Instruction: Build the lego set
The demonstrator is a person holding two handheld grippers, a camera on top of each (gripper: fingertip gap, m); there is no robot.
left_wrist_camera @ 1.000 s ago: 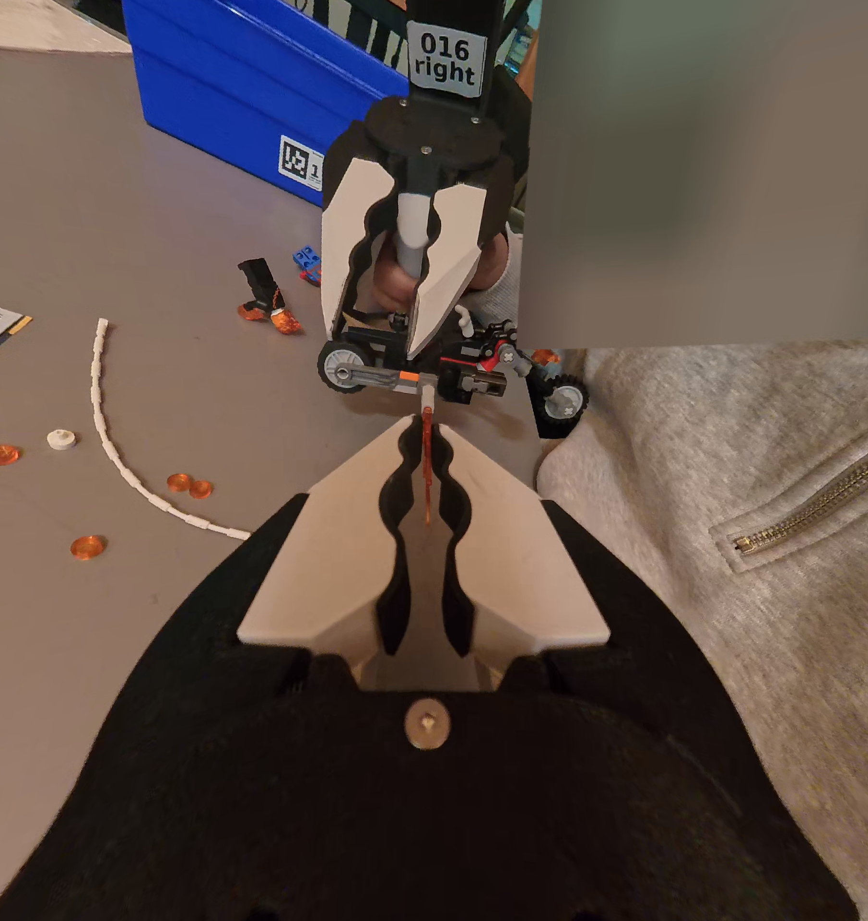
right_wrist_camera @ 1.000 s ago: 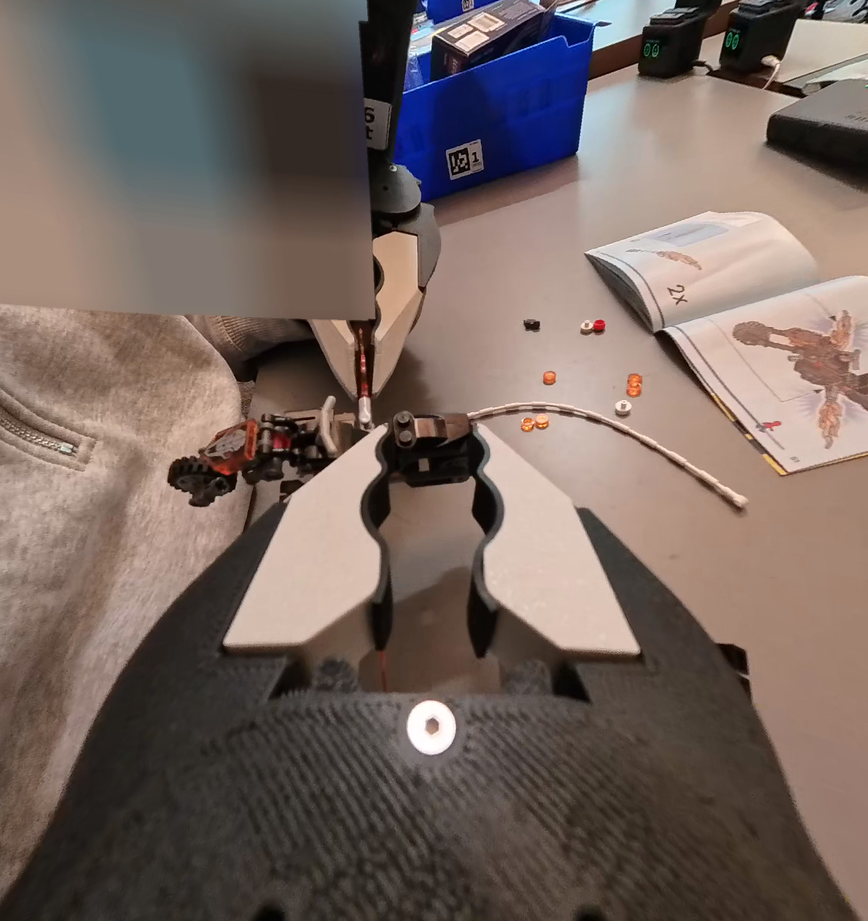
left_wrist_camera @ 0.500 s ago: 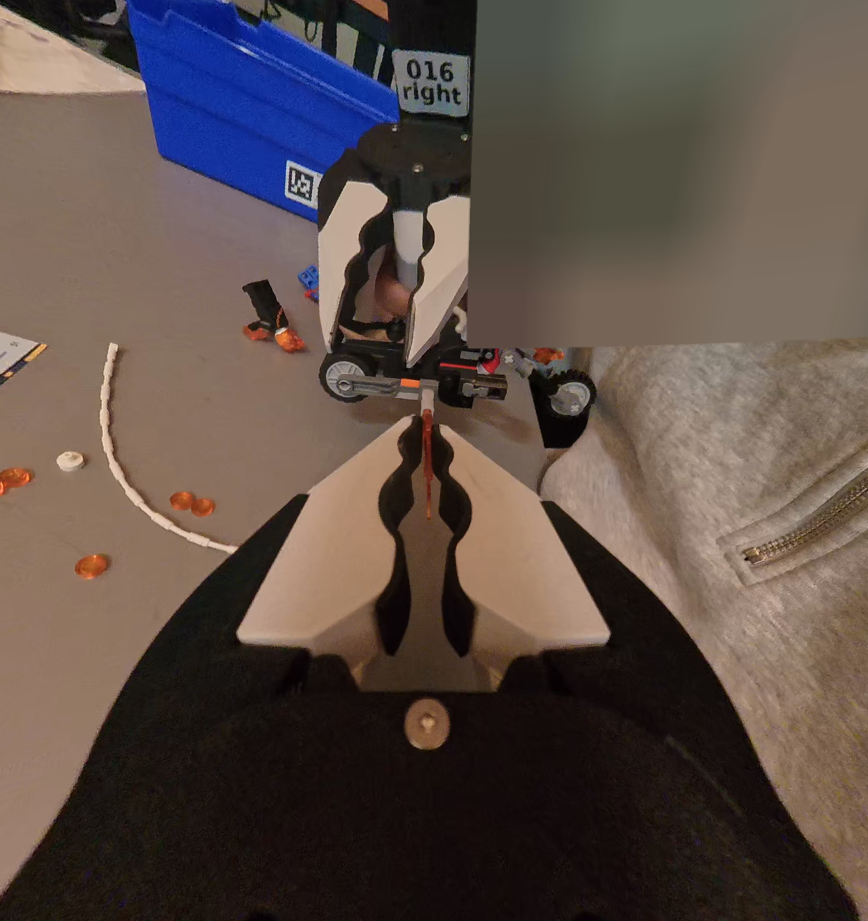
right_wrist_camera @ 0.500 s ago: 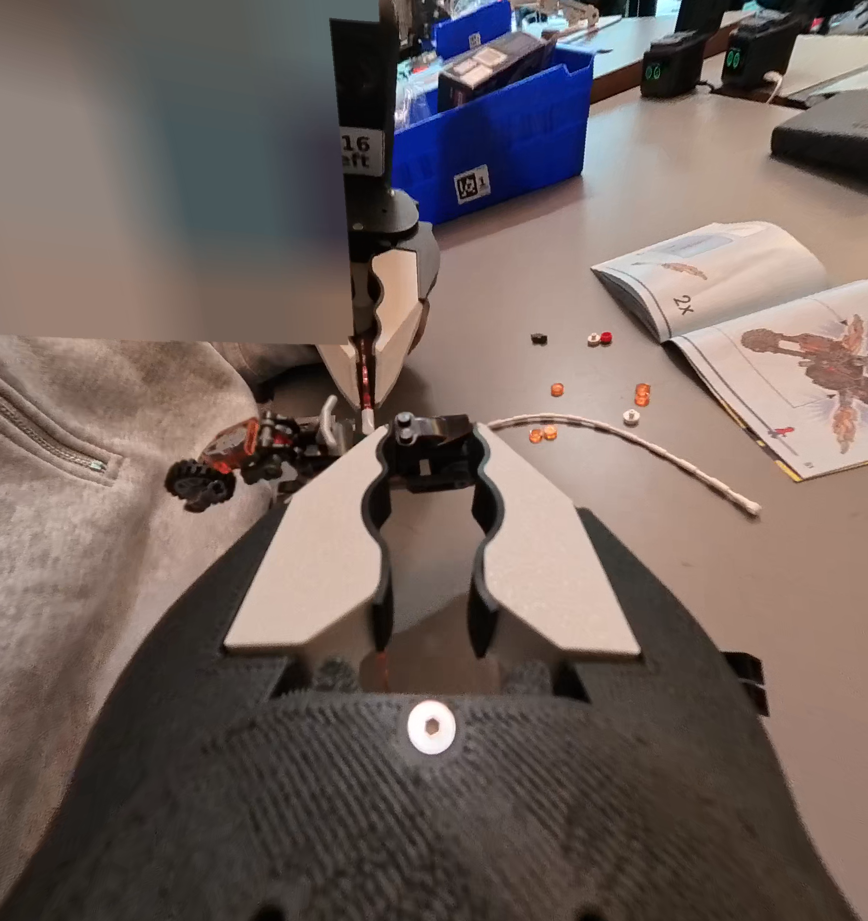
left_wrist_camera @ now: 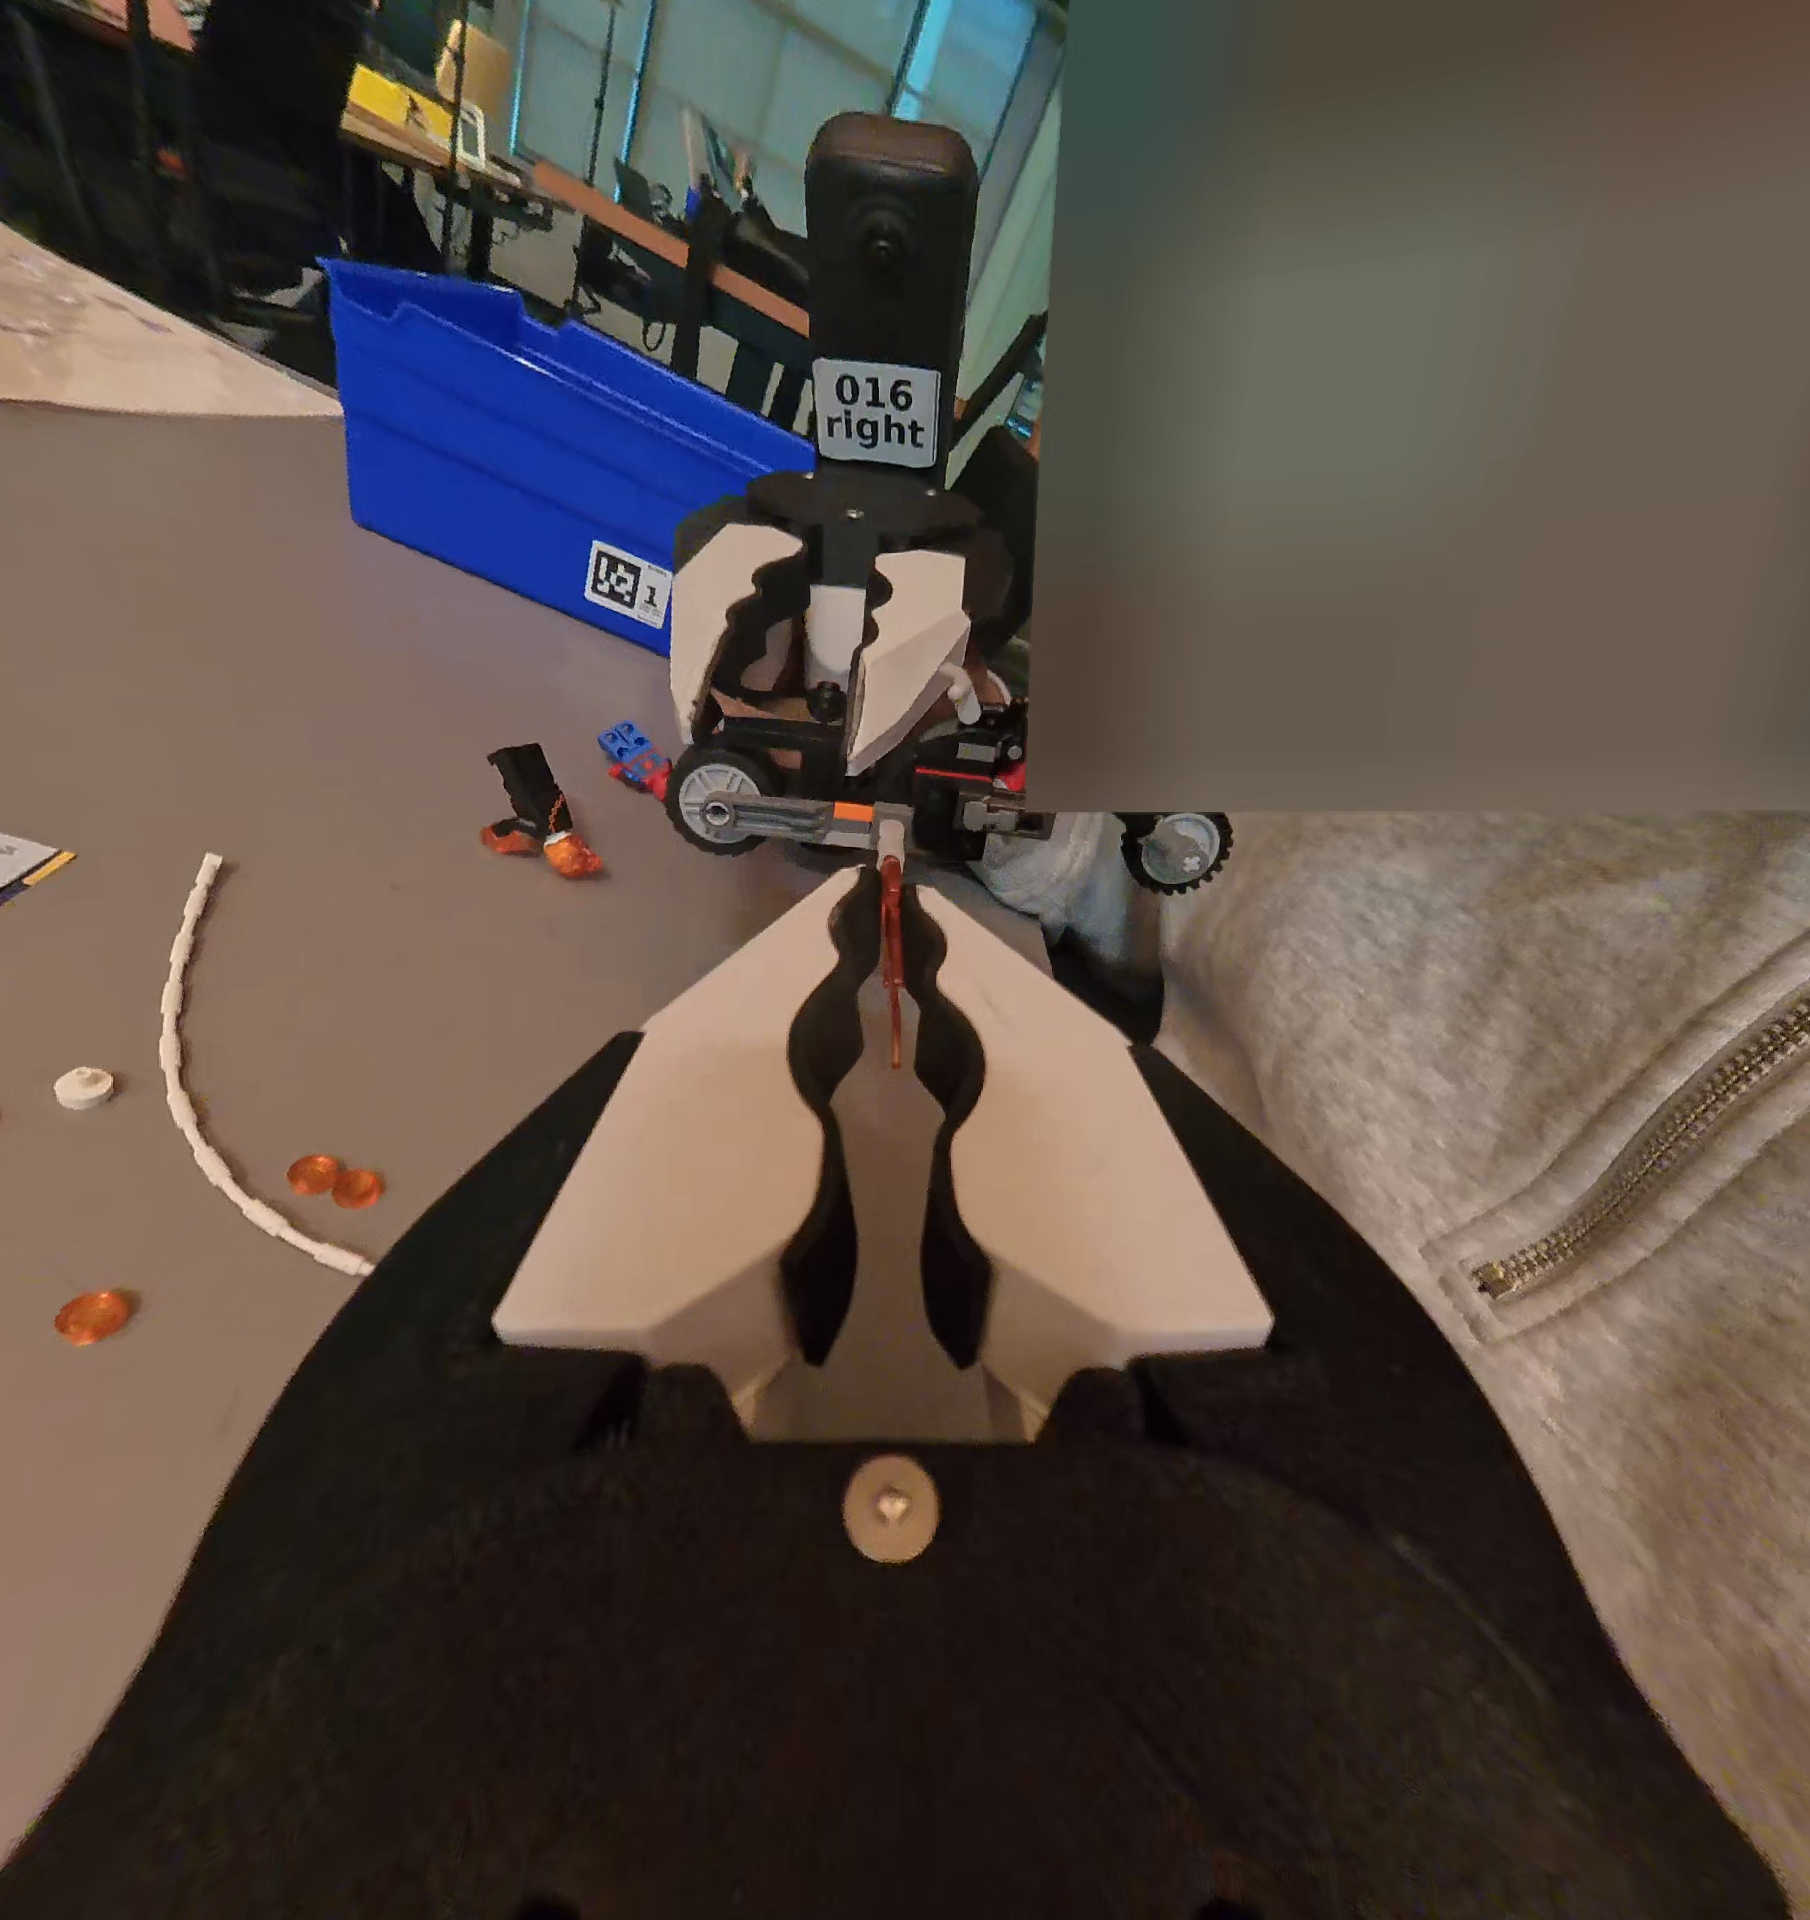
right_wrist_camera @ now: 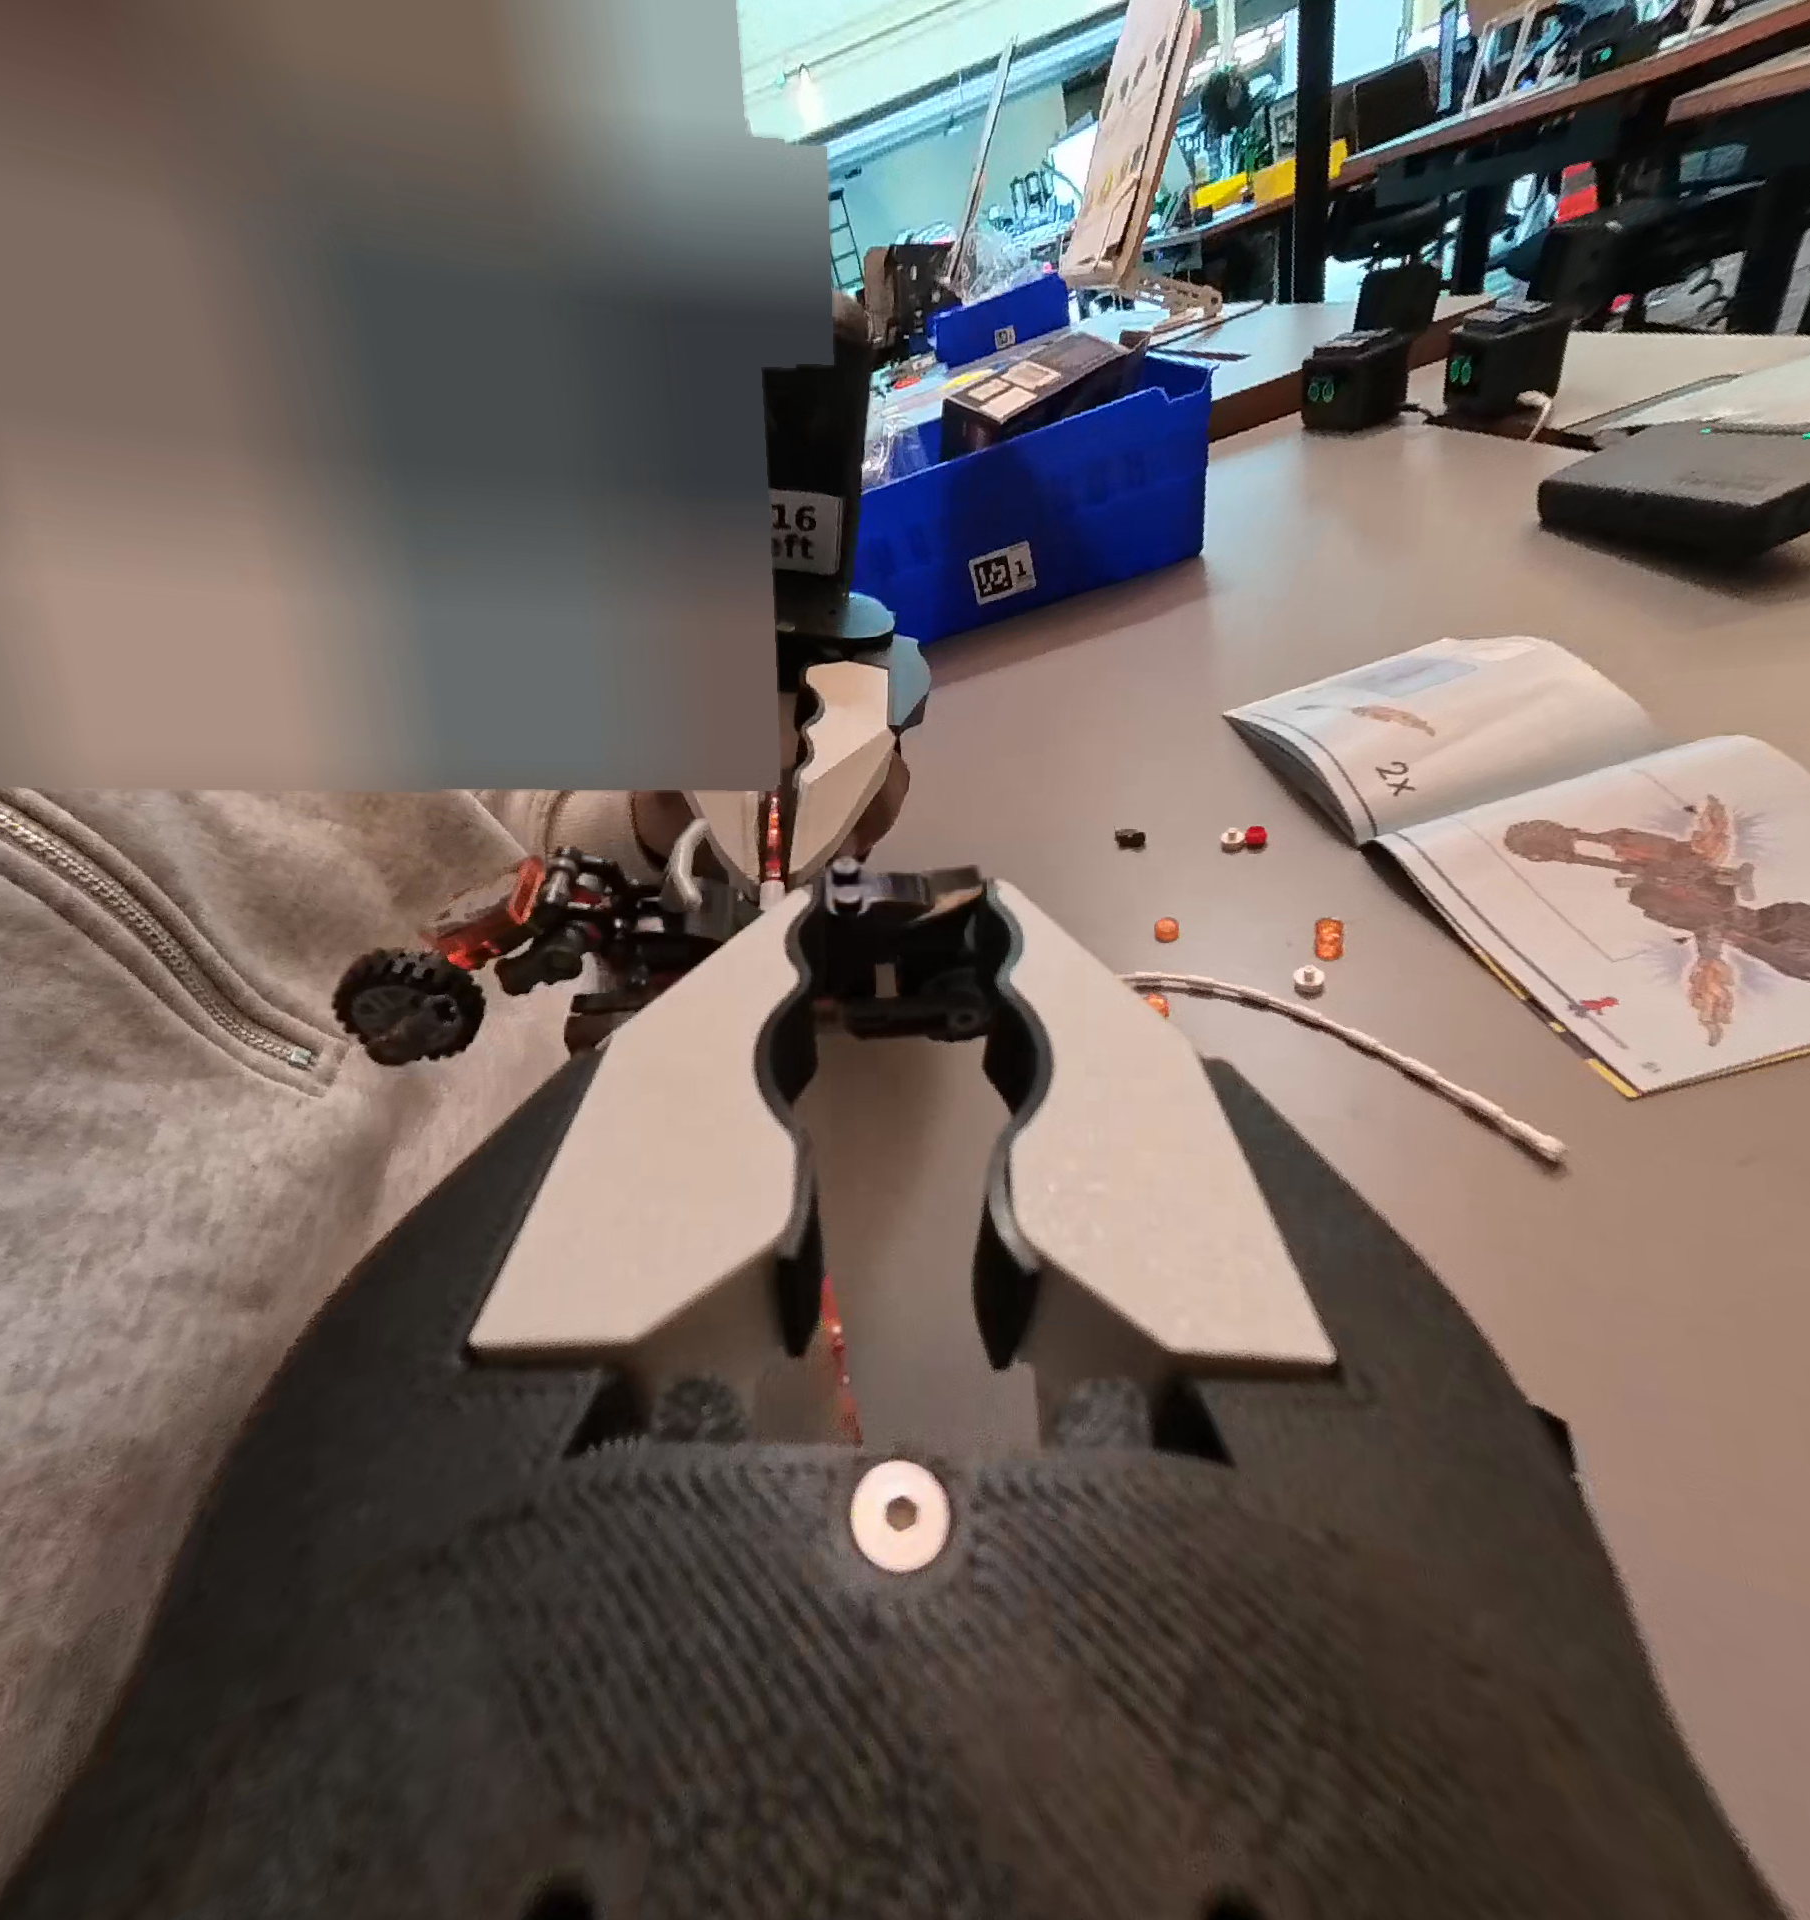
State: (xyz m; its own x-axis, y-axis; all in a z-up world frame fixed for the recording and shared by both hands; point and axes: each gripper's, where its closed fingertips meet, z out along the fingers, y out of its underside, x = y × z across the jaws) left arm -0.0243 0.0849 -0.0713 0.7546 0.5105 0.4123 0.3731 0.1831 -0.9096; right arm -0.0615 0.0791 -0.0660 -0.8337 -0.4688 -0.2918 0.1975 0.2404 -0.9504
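Note:
A black lego motorcycle [left_wrist_camera: 776, 821] with grey-hubbed wheels is held above the table. My right gripper [right_wrist_camera: 896, 914] is shut on the bike's black rear part [right_wrist_camera: 901, 935]; it also shows in the left wrist view [left_wrist_camera: 828, 717], coming down onto the bike. My left gripper [left_wrist_camera: 885, 883] is shut on a thin translucent red flame piece [left_wrist_camera: 893, 956]. The piece's white tip touches the bike's side bar. The left gripper also shows in the right wrist view [right_wrist_camera: 839, 769], with the flame piece [right_wrist_camera: 773, 831] behind the bike. The front wheel [right_wrist_camera: 407, 1003] hangs by a grey hoodie.
A blue bin [left_wrist_camera: 527, 468] stands at the back. An open instruction booklet [right_wrist_camera: 1607, 862] lies to the right. A white chain [left_wrist_camera: 194, 1060], orange round studs [left_wrist_camera: 335, 1179], a white stud [left_wrist_camera: 83, 1088] and a small black-and-orange part [left_wrist_camera: 537, 810] lie loose. A person's grey hoodie [left_wrist_camera: 1503, 1143] is close by. My right fingertips sit around 4 cm from my left ones.
Both wrist cameras have tilted up, showing more of the room behind. The two grippers keep their grips, and the flame piece's tip stays against the bike's side.

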